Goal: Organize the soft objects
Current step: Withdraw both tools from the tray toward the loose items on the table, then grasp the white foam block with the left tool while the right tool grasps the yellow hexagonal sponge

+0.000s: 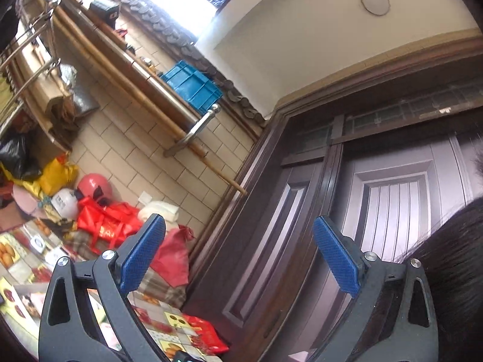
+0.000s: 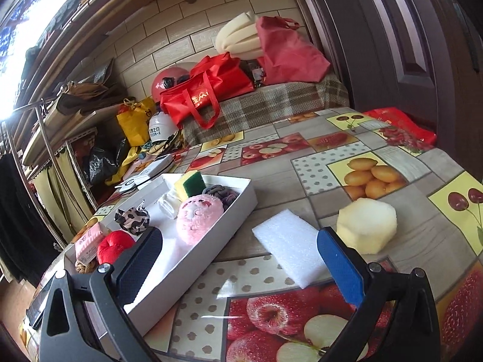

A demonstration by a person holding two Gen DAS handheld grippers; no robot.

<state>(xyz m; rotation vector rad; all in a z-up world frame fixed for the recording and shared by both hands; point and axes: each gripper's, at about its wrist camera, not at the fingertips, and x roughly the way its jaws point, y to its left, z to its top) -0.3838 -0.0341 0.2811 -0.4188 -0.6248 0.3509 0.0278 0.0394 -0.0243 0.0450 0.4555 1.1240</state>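
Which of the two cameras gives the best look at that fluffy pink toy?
The right wrist view: the pink plush toy lies in plain sight inside the white box. The left wrist view points up at the door and wall and shows none of it.

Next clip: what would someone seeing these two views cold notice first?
Probably the white tray on the fruit-print tablecloth, packed with soft items: a pink plush, a red plush and a yellow-green sponge. Outside it, to its right, lie a white foam sheet and a pale yellow foam block, just ahead of the open right gripper. The left gripper, also open and holding nothing, points up at a dark door.
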